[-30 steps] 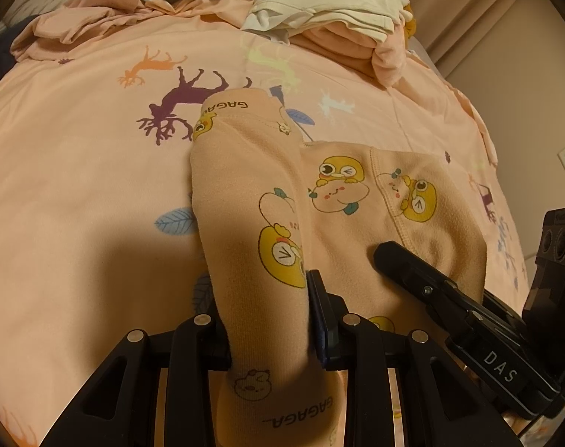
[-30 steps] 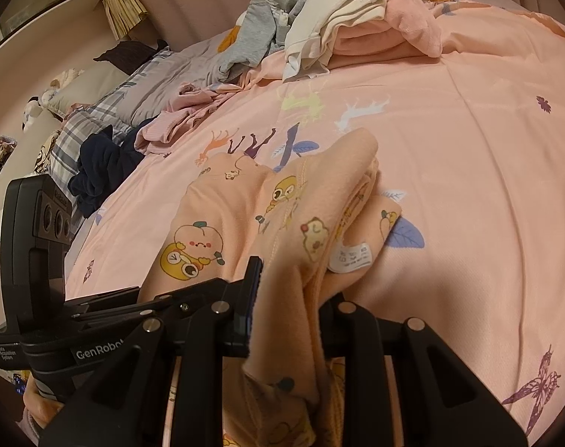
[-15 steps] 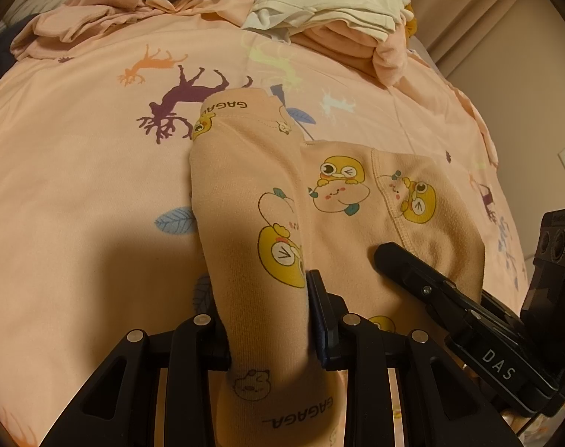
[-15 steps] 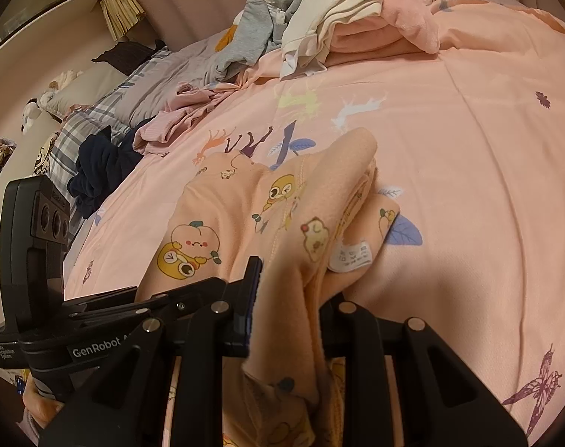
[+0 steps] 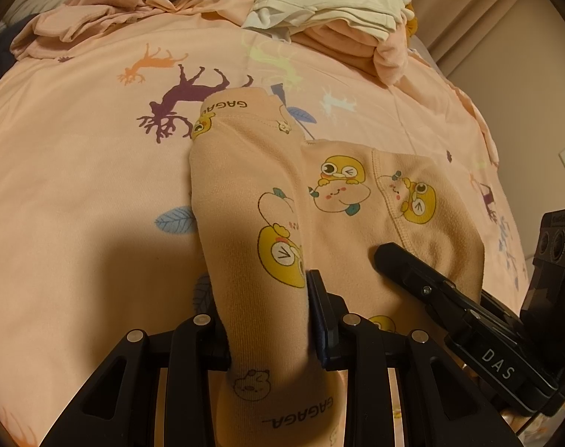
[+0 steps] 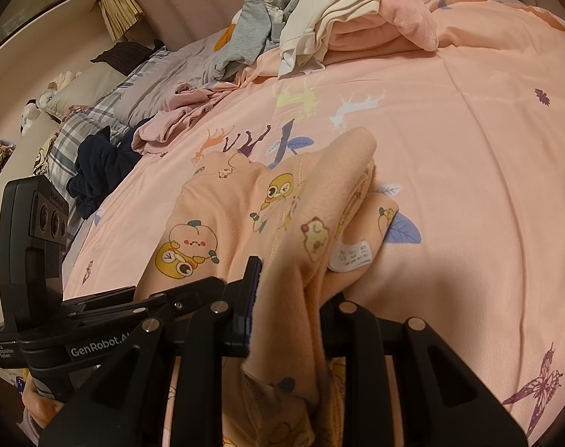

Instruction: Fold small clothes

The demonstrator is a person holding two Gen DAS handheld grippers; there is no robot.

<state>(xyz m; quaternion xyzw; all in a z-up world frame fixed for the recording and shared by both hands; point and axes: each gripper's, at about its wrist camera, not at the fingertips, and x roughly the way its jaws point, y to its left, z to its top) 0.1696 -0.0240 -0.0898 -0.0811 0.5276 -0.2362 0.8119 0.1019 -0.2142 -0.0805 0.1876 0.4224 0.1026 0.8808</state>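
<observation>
**Barely a Twitch: Both Claws Holding the Peach Garment**

Still locked in place. Left gripper (image 5: 269,320), low centre of the left wrist view, clamped narrow on a tube of the peach printed garment (image 5: 342,201), probably a sleeve or leg, cuff lettering showing just below the jaws. Right gripper (image 6: 288,320), bottom centre of the right wrist view, likewise pinched on a bunched edge of the same cloth, white care label (image 6: 351,255) dangling just right of the jaws.

Compared with half a second and a full second back: almost nothing shifted. Same drape, same fold lines, only a hair of camera drift on the right side. Reads as a pause mid-fold, not a release.

Garment lying mid-frame on the pink bedsheet (image 5: 77,193), far end draped forward toward the purple deer print (image 5: 185,93). Near end lifted off the bed in both grips. Pile of other clothes (image 5: 331,11) heaped at the top of frame, well apart from the work.

Meaning for the task: fold not yet laid down. Likely next, carrying the held edge forward over the flat part, then letting go. Risk worth watching: soft fleece sagging between the two grips and landing creased.
</observation>
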